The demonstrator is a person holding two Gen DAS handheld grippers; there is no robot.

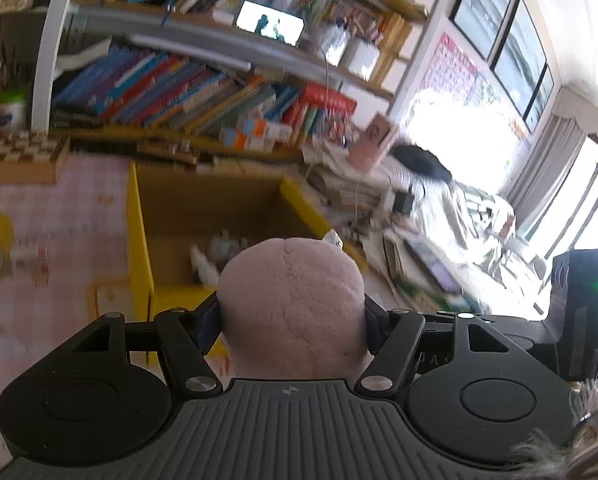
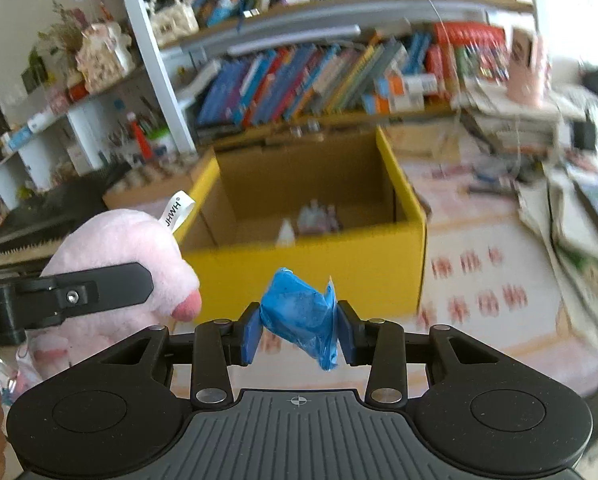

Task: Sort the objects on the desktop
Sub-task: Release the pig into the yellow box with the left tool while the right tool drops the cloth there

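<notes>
Bookshelves back a pink-patterned tablecloth (image 2: pixel 479 280) bearing one open yellow cardboard box (image 2: pixel 319 272) with small bottles (image 2: pixel 311 220) inside. Left gripper (image 1: pixel 293 316) clamps one pink plush toy (image 1: pixel 293 304); right gripper (image 2: pixel 299 330) pinches one crumpled blue plastic wad (image 2: pixel 299 316), both near the box

Bright daylight; the window (image 1: pixel 459 152) is blown out to white glare. Bookshelves (image 2: pixel 319 76) are motion-blurred. Fisheye bending curves all edges.
</notes>
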